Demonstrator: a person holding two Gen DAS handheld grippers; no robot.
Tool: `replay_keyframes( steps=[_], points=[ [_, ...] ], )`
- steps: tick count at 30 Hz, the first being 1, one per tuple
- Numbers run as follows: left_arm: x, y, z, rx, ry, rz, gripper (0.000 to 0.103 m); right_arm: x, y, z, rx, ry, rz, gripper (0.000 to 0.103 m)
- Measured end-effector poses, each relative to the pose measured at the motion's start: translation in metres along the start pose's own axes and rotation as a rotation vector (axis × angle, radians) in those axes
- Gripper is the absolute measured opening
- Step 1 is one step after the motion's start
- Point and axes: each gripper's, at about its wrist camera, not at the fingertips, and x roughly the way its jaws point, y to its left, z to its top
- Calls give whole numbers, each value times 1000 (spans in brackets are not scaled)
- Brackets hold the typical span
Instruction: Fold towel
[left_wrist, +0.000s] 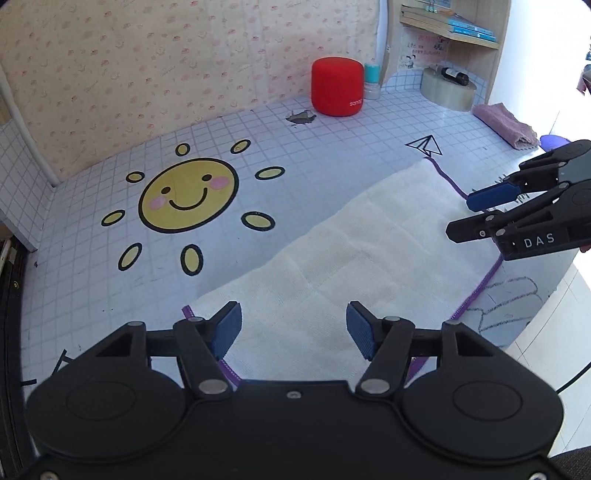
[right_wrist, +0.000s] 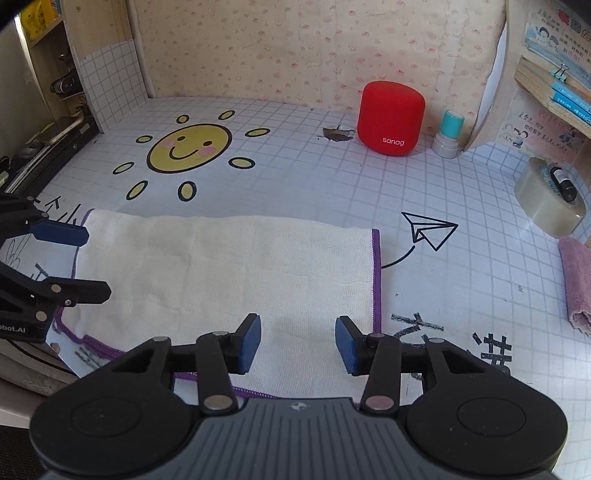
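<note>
While both grippers hover with their blue-padded fingers spread wide and holding nothing, one cream-white cloth towel with a purple stitched border (right_wrist: 229, 273) lies flat on the grid-patterned table mat (right_wrist: 314, 184), already doubled over. The left gripper (left_wrist: 293, 328) is above the towel's left near edge, and the right gripper (right_wrist: 298, 343) is above its near edge close to the right end; neither touches the cloth. Far behind stands one red cylindrical speaker (right_wrist: 391, 118) with the word "sanag", and just beside it one small teal-capped bottle (right_wrist: 450, 134). To the right are one roll of clear tape (right_wrist: 550, 206) and one folded pink towel (right_wrist: 578, 280). The right gripper's body reads "DAS" in the left wrist view.
</note>
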Motion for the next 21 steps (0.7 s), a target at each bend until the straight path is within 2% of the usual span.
replay_keyframes(
  steps=[4,8,13,21],
  points=[
    [15,14,5,-36,28,-9,65,14,0,17,10,-6,11,44],
    [28,15,1,-38,63,-20,65,29,-2,30,26,-2,14,44],
    [34,14,0,-21,71,-26,65,39,-5,38,48,-3,19,44],
    [42,17,8,3,64,-30,73,55,-10,44,80,8,0,44]
  ],
)
